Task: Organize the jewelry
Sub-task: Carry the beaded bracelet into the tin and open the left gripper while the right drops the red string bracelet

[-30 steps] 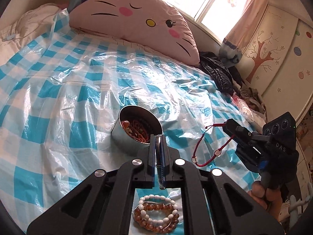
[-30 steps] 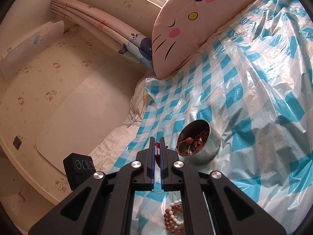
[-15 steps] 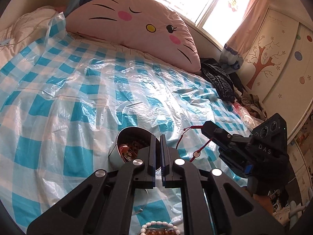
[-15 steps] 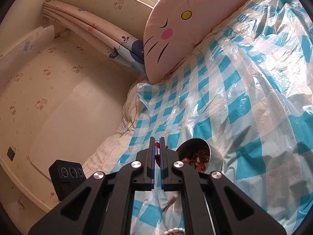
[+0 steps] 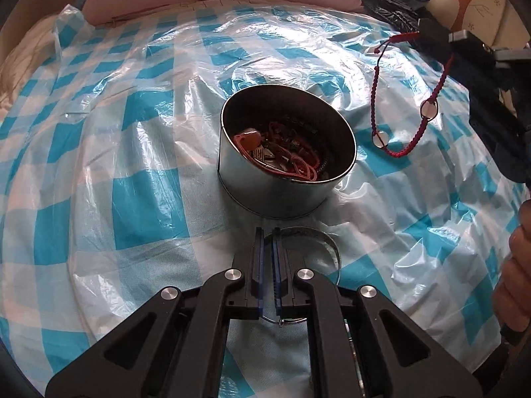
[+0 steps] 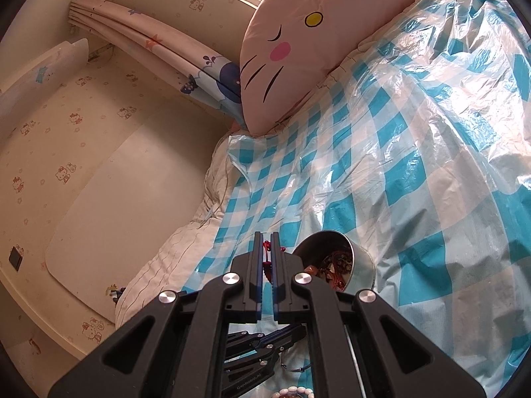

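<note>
Currently the right hand-held gripper (image 6: 264,242), fingers pinched on a red bracelet (image 5: 396,99), hangs it beside the tin (image 5: 285,152) on the bed (image 5: 132,132); centre the dangling loop over the rim before releasing. Left hand-held gripper (image 5: 267,242): fingers nearly together, gripping a thin metal bangle (image 5: 327,248).

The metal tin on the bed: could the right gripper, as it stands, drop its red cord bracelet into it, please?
Probably yes: the metal tin is lidless, and the right gripper dangles the red cord bracelet just beside its rim, nothing between.

Left wrist cam: close, looks down on tin (image 5: 287,152) at 12 o'clock. Right wrist cam: higher, tin (image 6: 348,265) at 1 o'clock. Shared: tin, checkered sheet (image 5: 132,132).
</note>
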{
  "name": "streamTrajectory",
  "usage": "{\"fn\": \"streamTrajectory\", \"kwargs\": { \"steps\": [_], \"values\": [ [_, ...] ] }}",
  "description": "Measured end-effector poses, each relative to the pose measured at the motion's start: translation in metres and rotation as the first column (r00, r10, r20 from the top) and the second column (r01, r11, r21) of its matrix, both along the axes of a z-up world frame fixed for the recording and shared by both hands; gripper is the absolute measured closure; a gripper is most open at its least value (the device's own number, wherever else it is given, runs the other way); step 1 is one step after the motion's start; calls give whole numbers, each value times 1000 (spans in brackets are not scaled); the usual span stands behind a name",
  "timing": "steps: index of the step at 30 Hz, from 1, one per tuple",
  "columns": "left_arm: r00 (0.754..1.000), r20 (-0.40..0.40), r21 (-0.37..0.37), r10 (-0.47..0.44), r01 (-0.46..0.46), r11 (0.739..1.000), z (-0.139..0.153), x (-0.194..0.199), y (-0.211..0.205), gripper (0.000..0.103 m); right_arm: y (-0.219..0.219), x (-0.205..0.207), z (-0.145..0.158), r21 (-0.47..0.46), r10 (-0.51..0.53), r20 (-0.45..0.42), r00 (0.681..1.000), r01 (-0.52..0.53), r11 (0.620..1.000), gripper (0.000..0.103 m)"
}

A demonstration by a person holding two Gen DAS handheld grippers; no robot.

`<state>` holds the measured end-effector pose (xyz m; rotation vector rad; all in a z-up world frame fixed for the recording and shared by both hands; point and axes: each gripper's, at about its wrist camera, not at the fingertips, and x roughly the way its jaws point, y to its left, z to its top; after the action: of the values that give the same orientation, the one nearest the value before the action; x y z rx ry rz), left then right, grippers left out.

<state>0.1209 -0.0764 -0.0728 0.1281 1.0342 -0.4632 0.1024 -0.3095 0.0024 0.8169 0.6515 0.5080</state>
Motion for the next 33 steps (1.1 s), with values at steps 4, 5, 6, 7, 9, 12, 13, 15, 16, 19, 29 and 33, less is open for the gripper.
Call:
{"fn": "streamTrajectory", "kwargs": {
  "steps": [4, 5, 6, 7, 9, 12, 13, 15, 16, 19, 29, 33],
  "values": [
    [998, 53, 4, 40, -40, 999, 9, -4, 9, 98, 2, 0, 1, -3, 9, 2, 1000, -9, 1000, 98],
    [997, 60, 6, 39, -39, 999, 11, -4, 10, 98, 2, 0, 1, -3, 11, 3, 1000, -11, 1000, 98],
    [998, 57, 8, 34, -34, 999, 11, -5, 9, 97, 3, 0, 1, -4, 13, 4, 1000, -13, 1000, 98],
    [999, 47, 8, 27, -27, 1000, 9, -4, 9, 94, 3, 1, 2, -4, 14, 4, 1000, -14, 1000, 98],
    [1000, 22, 31, 10, -10, 999, 3, -2, 5, 88, 4, 1, 2, -4, 19, 3, 1000, -19, 1000, 98],
    [1000, 6, 64, -1, 1, 998, -5, -1, -2, 83, 5, 2, 2, -5, 27, 1, 1000, -27, 1000, 98],
    [1000, 10, 68, -2, 1, 998, -5, -1, -2, 84, 5, 2, 2, -6, 28, 2, 1000, -28, 1000, 98],
    [1000, 13, 78, -15, 14, 997, -5, -2, -3, 94, 6, 3, 2, -8, 30, 4, 1000, -30, 1000, 98],
    [1000, 17, 81, -24, 23, 996, -4, -5, -4, 99, 6, 2, 2, -10, 29, 6, 1000, -28, 1000, 98],
    [999, 40, 46, -24, 22, 999, 9, -12, -1, 100, 5, 1, 3, -11, 22, 11, 1000, -22, 1000, 98],
    [993, 115, -143, 24, -8, 990, 72, -4, 11, 100, -4, 0, 10, -13, -16, 50, 999, 16, 1000, 98],
    [992, 119, -152, 51, -33, 988, 76, 12, 8, 100, -2, 4, 11, -22, -16, 59, 998, 17, 1000, 98]
  ]
}}
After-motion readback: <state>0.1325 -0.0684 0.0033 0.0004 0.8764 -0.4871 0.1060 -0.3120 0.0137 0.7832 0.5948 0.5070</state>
